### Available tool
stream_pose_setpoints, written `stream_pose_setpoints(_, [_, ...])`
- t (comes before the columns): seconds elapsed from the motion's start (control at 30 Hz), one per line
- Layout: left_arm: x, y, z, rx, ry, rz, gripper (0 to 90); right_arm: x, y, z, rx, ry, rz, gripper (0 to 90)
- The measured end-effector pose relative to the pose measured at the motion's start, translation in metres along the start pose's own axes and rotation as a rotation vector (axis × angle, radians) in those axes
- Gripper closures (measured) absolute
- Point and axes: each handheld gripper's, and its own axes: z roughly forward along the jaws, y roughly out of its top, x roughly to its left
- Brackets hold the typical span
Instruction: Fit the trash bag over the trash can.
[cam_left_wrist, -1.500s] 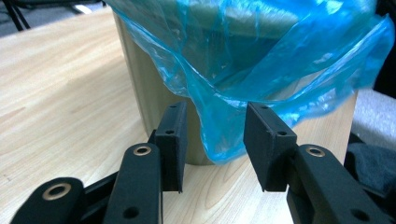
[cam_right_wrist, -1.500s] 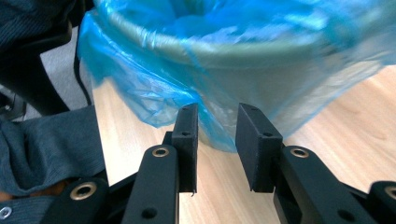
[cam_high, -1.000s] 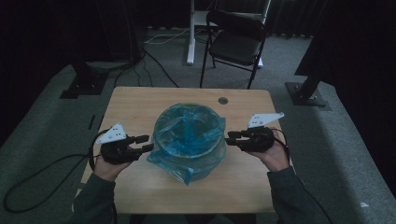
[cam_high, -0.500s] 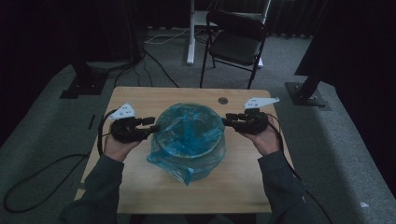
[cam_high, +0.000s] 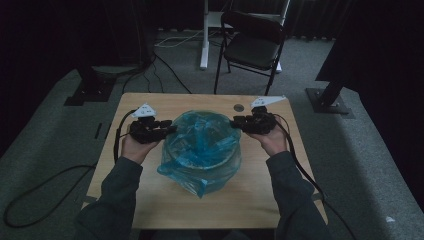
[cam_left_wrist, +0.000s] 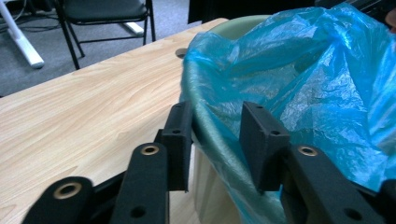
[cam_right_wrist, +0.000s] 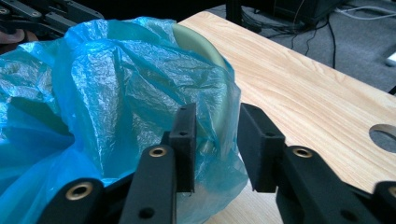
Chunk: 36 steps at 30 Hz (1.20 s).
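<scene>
A crinkled, translucent blue plastic bag (cam_high: 202, 150) lines a pale green bin (cam_right_wrist: 205, 51) standing mid-table (cam_high: 150, 210), its film draped over the rim. The left gripper (cam_left_wrist: 217, 135) and right gripper (cam_right_wrist: 217, 140) sit at opposite sides, each with jaws spread, straddling the bag-covered rim without clamping it.
</scene>
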Motion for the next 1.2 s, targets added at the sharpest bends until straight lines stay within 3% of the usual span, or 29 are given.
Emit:
stream_pose_setpoints(0.23, [0.002,0.003,-0.002,-0.029,0.019,-0.001,75.4,-0.004,0.002,0.0,-0.015,0.02,0.025,78.5])
stream_pose_setpoints(0.27, [0.003,0.003,-0.002,-0.045,0.015,-0.007,77.4,-0.005,0.002,-0.001,-0.018,0.014,0.027,83.5])
stream_pose_setpoints(0.4, [0.005,0.004,-0.003,-0.077,0.008,-0.021,81.5,-0.007,0.002,0.0,-0.005,-0.003,0.029,87.9])
stream_pose_setpoints(0.47, [0.006,0.006,-0.003,-0.076,0.016,-0.021,89.1,-0.008,0.002,0.0,-0.005,-0.015,0.033,89.5])
stream_pose_setpoints(0.6, [0.009,0.008,0.0,-0.062,0.031,-0.021,89.6,-0.011,0.003,-0.001,-0.01,-0.031,0.043,89.9])
stream_pose_setpoints(0.87, [0.021,0.006,0.01,-0.053,0.062,-0.073,89.7,-0.016,0.004,0.001,0.002,-0.069,0.049,89.9])
stream_pose_setpoints(1.2, [0.031,-0.009,0.026,-0.011,0.058,-0.123,89.7,-0.018,-0.001,0.013,0.076,-0.114,0.038,90.0])
